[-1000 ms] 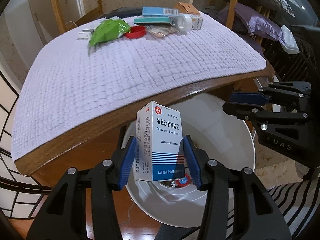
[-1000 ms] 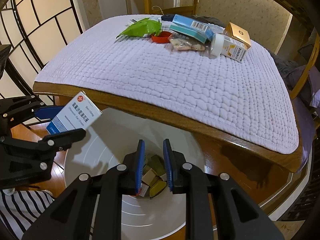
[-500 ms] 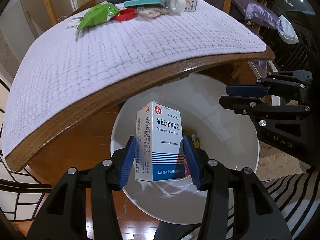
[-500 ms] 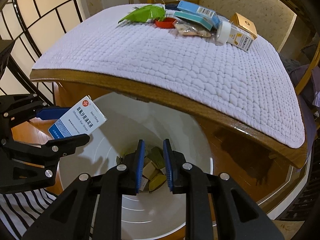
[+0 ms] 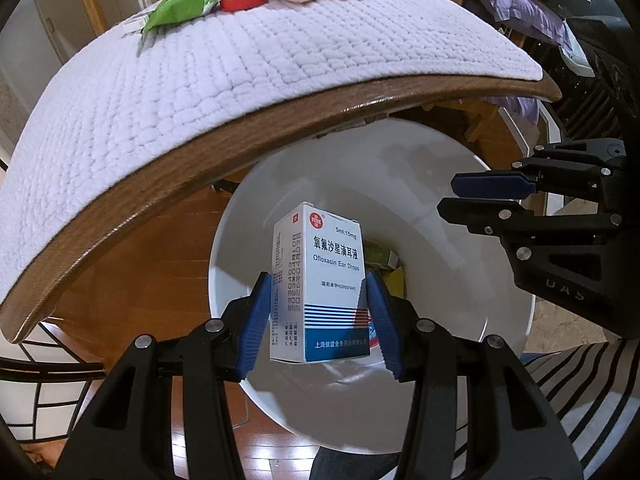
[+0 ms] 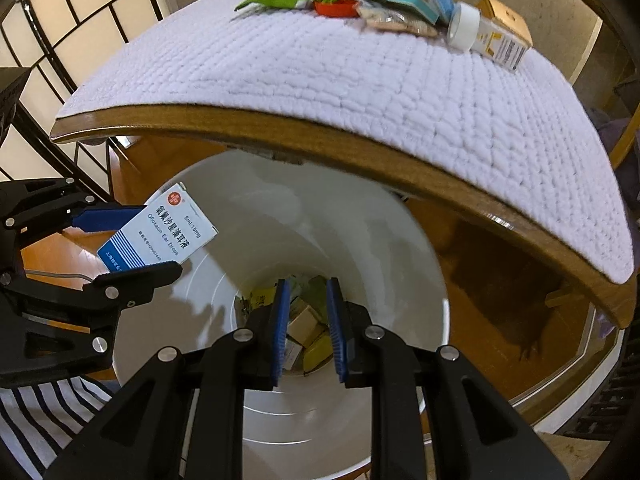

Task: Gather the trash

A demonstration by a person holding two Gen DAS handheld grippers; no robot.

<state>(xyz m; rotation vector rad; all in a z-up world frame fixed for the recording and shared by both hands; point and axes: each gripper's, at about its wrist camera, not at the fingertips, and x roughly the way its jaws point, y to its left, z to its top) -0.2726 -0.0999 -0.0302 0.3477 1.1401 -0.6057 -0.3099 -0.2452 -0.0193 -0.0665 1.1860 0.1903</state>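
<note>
**Ear-drop carton poised above the bin**

Risk is modest: judged from here, the white-and-blue cardboard ear-drop box, clamped in the left gripper over the white plastic bin, could clip the near rim. Its long axis runs forward along the fingers, logo end leading. The right gripper hangs narrow and empty.

A curved wooden table edge carried a pale lilac quilted cloth that covered its top. Beneath it lay a glossy reddish-brown wooden floor. A black-and-white striped fabric showed at the lower left of the right wrist view. A dark-framed lattice screen with pale panels stood behind the table, and purple pillows lay at the far right.
</note>
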